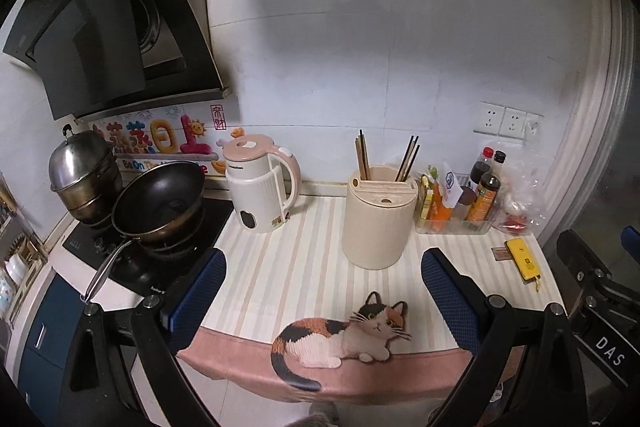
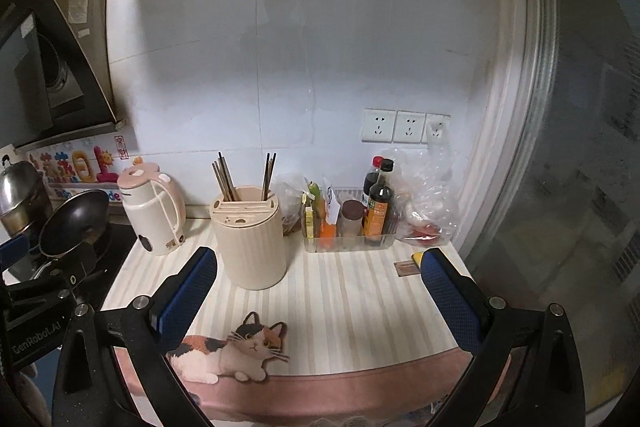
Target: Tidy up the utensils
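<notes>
Left wrist view: the left gripper (image 1: pixel 322 291) hangs with jaws spread wide, holding nothing, above the counter's (image 1: pixel 304 267) front edge. The chopsticks (image 1: pixel 386 159) stand upright, tips down, in the cream utensil holder (image 1: pixel 378 223) near the counter's back edge. Right wrist view: the right gripper (image 2: pixel 318 293) is likewise wide and empty; the chopsticks (image 2: pixel 244 177) already stand stowed, so this fits either sorting pending or finished.
</notes>
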Available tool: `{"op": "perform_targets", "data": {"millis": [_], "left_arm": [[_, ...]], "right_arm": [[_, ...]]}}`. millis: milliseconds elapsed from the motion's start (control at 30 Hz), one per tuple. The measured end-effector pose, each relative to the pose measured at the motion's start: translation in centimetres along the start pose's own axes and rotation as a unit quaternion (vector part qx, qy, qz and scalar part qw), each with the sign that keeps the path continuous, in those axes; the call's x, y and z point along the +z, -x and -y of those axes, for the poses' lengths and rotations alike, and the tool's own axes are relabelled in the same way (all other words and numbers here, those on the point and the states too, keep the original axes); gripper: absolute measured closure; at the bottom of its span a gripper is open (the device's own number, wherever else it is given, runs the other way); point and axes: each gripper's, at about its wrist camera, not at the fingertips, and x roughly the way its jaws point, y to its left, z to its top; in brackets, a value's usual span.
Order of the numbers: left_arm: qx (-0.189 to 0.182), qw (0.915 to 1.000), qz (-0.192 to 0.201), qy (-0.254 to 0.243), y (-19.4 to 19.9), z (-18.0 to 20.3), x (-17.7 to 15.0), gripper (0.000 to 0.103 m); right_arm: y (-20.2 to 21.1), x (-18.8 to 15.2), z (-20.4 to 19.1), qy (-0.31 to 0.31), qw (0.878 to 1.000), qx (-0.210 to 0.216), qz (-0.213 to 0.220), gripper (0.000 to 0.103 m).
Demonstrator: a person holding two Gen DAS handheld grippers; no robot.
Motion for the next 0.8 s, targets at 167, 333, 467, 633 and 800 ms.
{"op": "perform_targets", "data": {"millis": [167,333,467,633,800], "left_arm": [[0.004,1.0,0.005,-0.001,1.5,-0.1,-0.7,0.003],[0.008,1.0,0.002,0.004,1.8,-0.6,-1.1,0.003],[0.011,0.9999,0.003,0.006,1.8,-0.9,-1.2,0.003],[0.012,0.9999,0.003,0.006,1.9,-1.2,-1.3,0.003],[0.012,0.9999,0.003,0.006,1.8,-1.3,-1.3,0.003]], "right_arm": [[1.6,-0.6,0.2,0.0,1.0,0.004,-0.001,0.0],[2.1,-1.0,0.2,0.0,1.0,0.006,-0.005,0.0],[2.2,-1.0,0.1,-0.001,1.0,0.008,-0.004,0.0],[2.4,-0.9,-0.2,-0.001,1.0,0.009,-0.001,0.0],[2.3,-0.9,-0.2,0.0,1.0,0.009,-0.002,0.0]]}}
